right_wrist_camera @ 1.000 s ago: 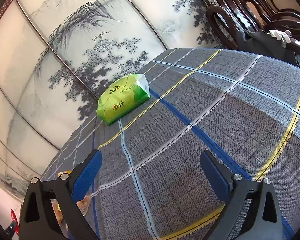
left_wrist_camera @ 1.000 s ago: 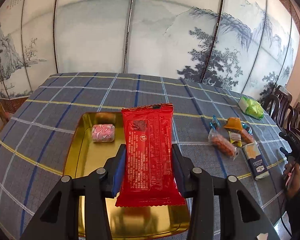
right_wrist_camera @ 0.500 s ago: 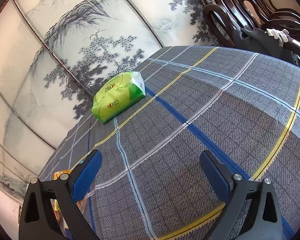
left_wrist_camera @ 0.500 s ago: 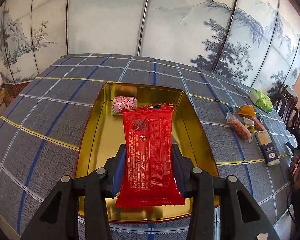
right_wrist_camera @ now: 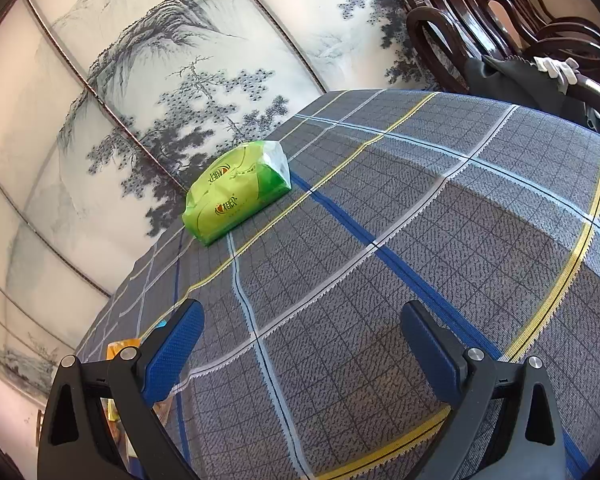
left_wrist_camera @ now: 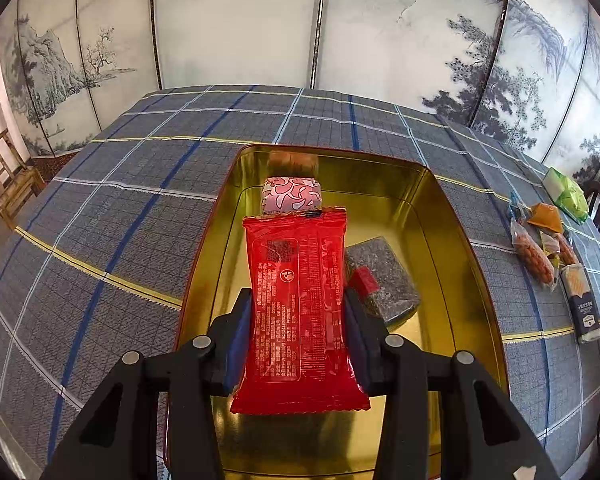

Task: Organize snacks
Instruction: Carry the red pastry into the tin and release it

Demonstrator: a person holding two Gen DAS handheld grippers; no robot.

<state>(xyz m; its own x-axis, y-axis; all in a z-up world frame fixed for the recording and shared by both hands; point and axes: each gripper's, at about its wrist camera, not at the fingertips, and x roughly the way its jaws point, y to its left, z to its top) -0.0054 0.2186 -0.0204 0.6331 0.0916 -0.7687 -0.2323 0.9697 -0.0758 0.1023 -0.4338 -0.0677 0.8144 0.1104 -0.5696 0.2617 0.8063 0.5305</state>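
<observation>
A folding screen (left_wrist_camera: 236,24) painted with ink-wash mountains and pine trees stands along the far edge of a table (left_wrist_camera: 100,216), its pale panels divided by thin dark seams and lit by soft daylight. The table is covered in a grey plaid cloth (right_wrist_camera: 440,240) crossed by blue, white and yellow lines. Dark wooden chairs (right_wrist_camera: 472,12) stand at one end, with dark fabric (right_wrist_camera: 512,84) draped over one. A lighter wooden chair (left_wrist_camera: 8,184) stands beside a white wall at the other end.
</observation>
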